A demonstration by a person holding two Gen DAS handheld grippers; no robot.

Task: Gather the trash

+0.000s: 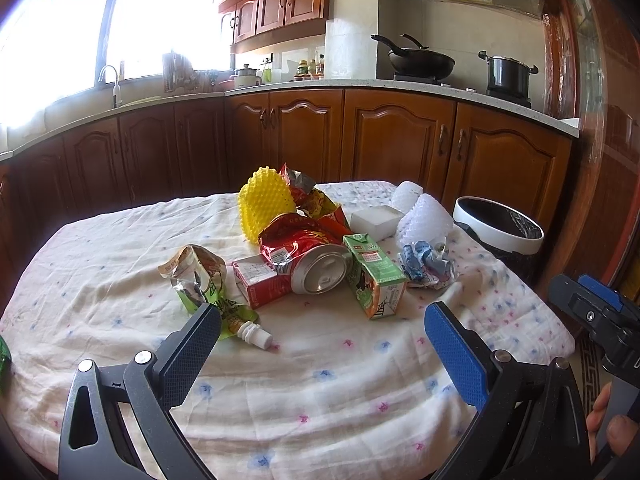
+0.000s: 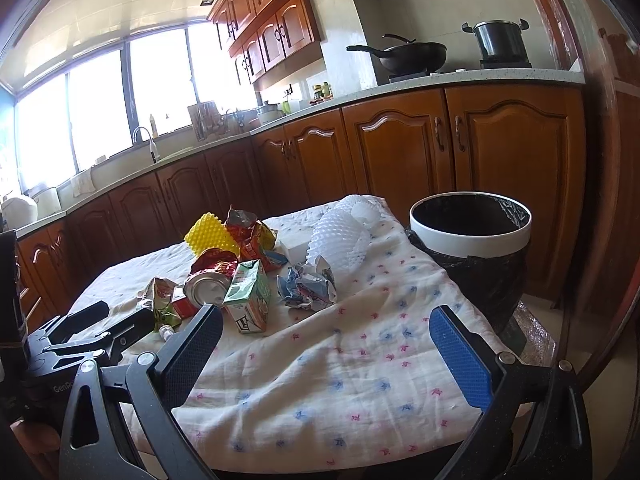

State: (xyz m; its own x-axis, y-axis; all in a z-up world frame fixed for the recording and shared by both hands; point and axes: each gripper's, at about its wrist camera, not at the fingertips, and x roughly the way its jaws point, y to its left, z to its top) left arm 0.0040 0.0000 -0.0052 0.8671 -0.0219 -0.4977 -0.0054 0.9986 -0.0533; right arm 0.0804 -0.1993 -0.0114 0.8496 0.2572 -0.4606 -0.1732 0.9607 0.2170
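Note:
Trash lies in a heap on the cloth-covered table [image 1: 120, 240]: a dented red can [image 1: 308, 256], a green drink carton [image 1: 374, 276], a small red carton [image 1: 256, 280], a green spouted pouch [image 1: 204, 280], yellow foam net [image 1: 264, 204], white foam nets [image 1: 424, 220], crumpled blue-white paper [image 1: 426, 266] and a red snack wrapper [image 1: 312, 200]. A white-rimmed bin [image 2: 472, 236] lined with a black bag stands beyond the table's right edge. My left gripper [image 1: 322, 330] hangs open just short of the heap. My right gripper [image 2: 326, 332] is open over bare cloth, with the paper ball [image 2: 308, 286] ahead.
Wooden kitchen cabinets [image 1: 396, 140] run behind the table under a counter with a wok [image 1: 420, 60], a pot [image 1: 508, 76] and a sink tap [image 1: 110, 80]. A white block [image 1: 376, 218] lies among the trash. A person's fingers [image 1: 612, 424] show at lower right.

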